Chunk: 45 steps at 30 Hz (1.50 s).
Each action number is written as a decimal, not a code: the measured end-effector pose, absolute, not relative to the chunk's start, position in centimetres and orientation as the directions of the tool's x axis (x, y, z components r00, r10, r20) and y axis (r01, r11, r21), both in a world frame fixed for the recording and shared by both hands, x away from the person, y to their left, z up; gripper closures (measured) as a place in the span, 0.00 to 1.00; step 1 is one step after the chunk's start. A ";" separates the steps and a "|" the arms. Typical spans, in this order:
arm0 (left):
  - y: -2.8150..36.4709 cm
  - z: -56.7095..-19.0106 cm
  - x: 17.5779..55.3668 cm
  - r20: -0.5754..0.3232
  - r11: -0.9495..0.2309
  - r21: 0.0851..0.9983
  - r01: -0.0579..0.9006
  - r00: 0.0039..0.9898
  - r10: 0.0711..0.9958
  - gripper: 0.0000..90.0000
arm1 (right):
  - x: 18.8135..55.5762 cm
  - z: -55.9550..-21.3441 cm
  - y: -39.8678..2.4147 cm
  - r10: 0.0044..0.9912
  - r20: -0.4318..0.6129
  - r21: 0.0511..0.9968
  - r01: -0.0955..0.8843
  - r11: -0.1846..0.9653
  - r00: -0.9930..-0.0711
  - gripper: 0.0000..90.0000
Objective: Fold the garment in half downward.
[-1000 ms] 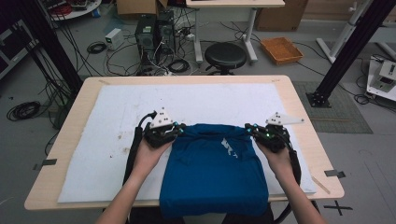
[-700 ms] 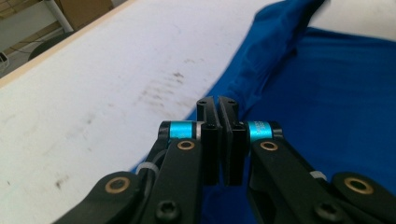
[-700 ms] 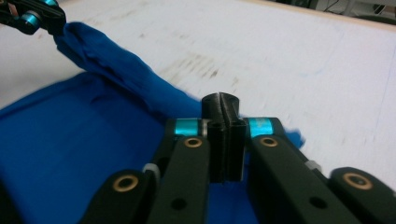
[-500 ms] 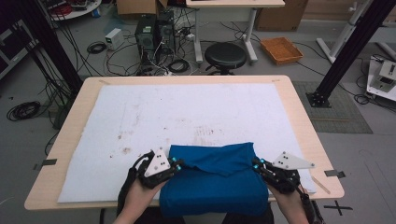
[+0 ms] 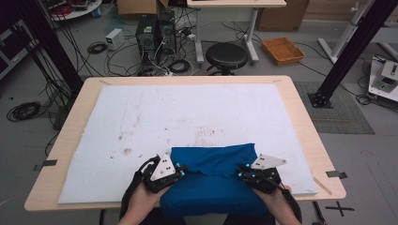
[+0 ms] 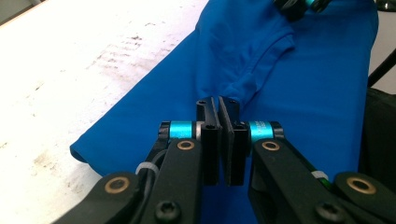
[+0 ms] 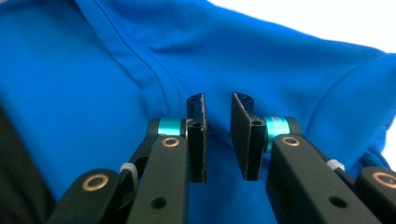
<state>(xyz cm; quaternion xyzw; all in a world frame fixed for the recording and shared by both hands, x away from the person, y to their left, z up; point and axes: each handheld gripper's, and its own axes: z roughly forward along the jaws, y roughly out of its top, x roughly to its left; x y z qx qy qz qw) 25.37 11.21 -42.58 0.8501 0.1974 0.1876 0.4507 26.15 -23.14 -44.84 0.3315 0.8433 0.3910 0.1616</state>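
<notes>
The blue shirt (image 5: 213, 180) lies folded over on itself at the near edge of the white mat (image 5: 141, 117), its lower part hanging past the table (image 5: 305, 117) edge toward the person. A seam and a sleeve fold run across the cloth in the right gripper view, and the upper layer sits rumpled along its far edge.

Both forearms come in low from the near side, one at each flank of the shirt. The left gripper (image 5: 180, 169) rests at the shirt's left edge, jaws clenched together on a pinch of blue cloth. The right gripper (image 5: 240, 172) sits at the shirt's right side; its jaws have just been opening and now stand a little apart, released, with the cloth lying beneath them rather than pinched.

Beyond the shirt the mat stretches bare and stained to the far edge, with room to either side of it
</notes>
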 end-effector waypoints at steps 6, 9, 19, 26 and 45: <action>11.5 -42.5 25.2 0.135 -0.511 0.843 0.167 0.854 0.502 0.96 | 26.0 -44.3 -24.0 0.693 0.004 0.774 0.441 0.454 -0.721 1.00; 11.5 -42.5 24.8 0.135 -0.519 0.839 0.163 0.862 0.489 0.96 | 25.1 -43.6 -24.9 0.689 0.023 0.780 0.444 0.441 -0.724 0.99; 10.7 -43.8 22.7 0.118 -0.574 0.802 0.168 0.896 0.428 0.92 | 21.5 -43.5 -26.2 0.684 0.005 0.763 0.445 0.469 -0.729 0.98; 11.3 -43.2 23.0 0.115 -0.538 0.822 0.189 0.869 0.481 0.77 | 22.6 -42.8 -27.7 0.740 0.034 0.801 0.461 0.382 -0.671 0.83; 12.9 -44.1 30.3 -0.024 -0.414 0.809 0.416 0.728 0.685 0.72 | 29.4 -43.6 -29.4 0.840 0.114 0.805 0.545 0.235 -0.531 0.93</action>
